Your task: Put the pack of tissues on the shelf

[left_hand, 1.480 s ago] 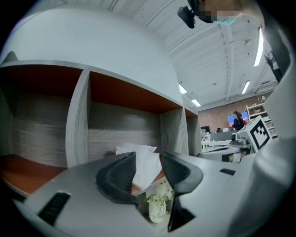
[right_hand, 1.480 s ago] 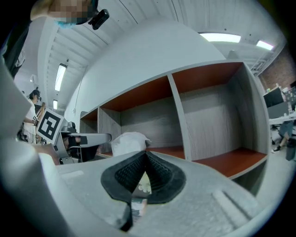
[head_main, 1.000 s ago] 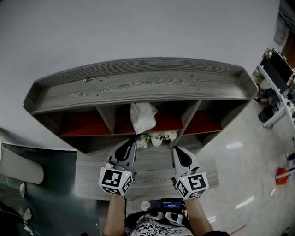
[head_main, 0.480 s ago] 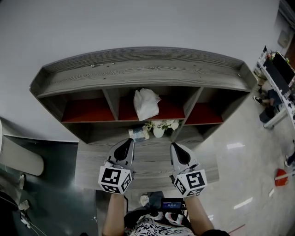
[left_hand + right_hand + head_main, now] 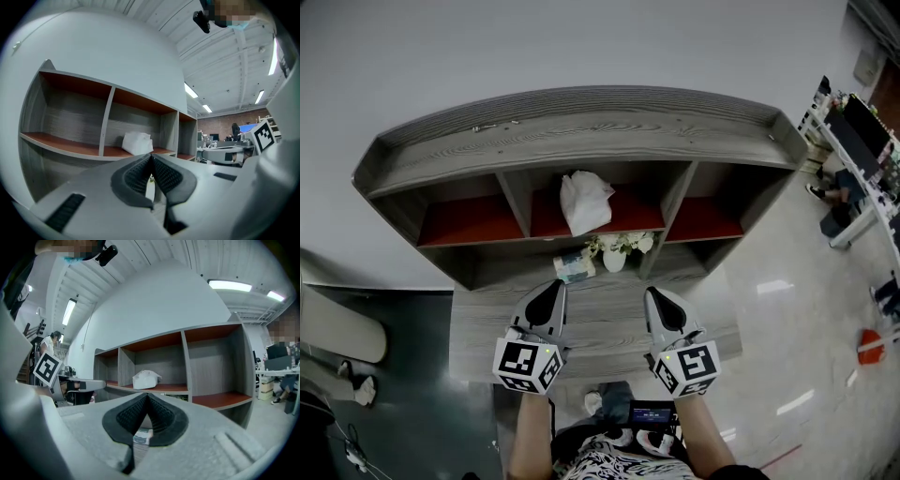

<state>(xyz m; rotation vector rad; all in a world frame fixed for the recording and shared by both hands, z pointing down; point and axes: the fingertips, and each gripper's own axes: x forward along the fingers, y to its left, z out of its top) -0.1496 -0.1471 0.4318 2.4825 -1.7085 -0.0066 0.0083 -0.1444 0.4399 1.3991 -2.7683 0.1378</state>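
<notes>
The white pack of tissues (image 5: pixel 585 201) lies in the middle compartment of the grey wooden shelf (image 5: pixel 581 141), on its red-brown board. It also shows in the left gripper view (image 5: pixel 137 143) and the right gripper view (image 5: pixel 146 379). My left gripper (image 5: pixel 555 287) (image 5: pixel 151 157) is shut and empty, held level over the desk in front of the shelf. My right gripper (image 5: pixel 654 296) (image 5: pixel 146 397) hovers beside it, also shut with nothing between its pads. Both point at the shelf and stand apart from the pack.
Under the shelf, at the back of the grey desk (image 5: pixel 600 328), sit a small green-and-white pack (image 5: pixel 574 267) and a white vase of flowers (image 5: pixel 616 251). The outer compartments (image 5: pixel 469 221) (image 5: pixel 703 217) are bare. Office desks (image 5: pixel 853 141) stand far right.
Both grippers have drawn back from the shelf toward me. The small pack on the desk, hidden by the left gripper before, now shows. The tissue pack stays in the middle compartment.
</notes>
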